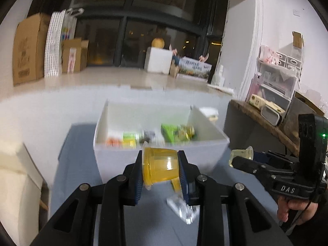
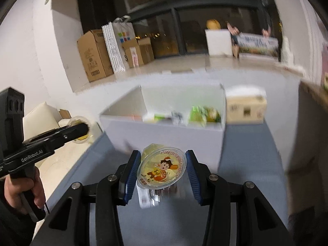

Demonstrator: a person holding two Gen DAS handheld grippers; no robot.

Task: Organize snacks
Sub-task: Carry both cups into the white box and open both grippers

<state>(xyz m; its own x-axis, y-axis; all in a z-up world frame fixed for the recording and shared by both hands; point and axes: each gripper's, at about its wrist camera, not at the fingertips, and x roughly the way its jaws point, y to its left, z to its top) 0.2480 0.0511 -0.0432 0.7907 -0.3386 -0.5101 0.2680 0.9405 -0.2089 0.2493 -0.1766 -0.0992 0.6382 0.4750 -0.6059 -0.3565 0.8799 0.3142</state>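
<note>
2 jelly cups are held above the blue counter [image 1: 82, 153], near a white box [image 1: 160, 153] of snacks: the left gripper [image 1: 161, 171] clamps the orange cup [image 1: 158, 166], the right gripper [image 2: 163, 171] the pale cup [image 2: 162, 170].

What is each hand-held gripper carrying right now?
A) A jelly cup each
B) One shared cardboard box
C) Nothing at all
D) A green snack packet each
A: the left hand-held gripper clamps an orange jelly cup, and the right hand-held gripper holds a cartoon-lidded jelly cup.
</note>
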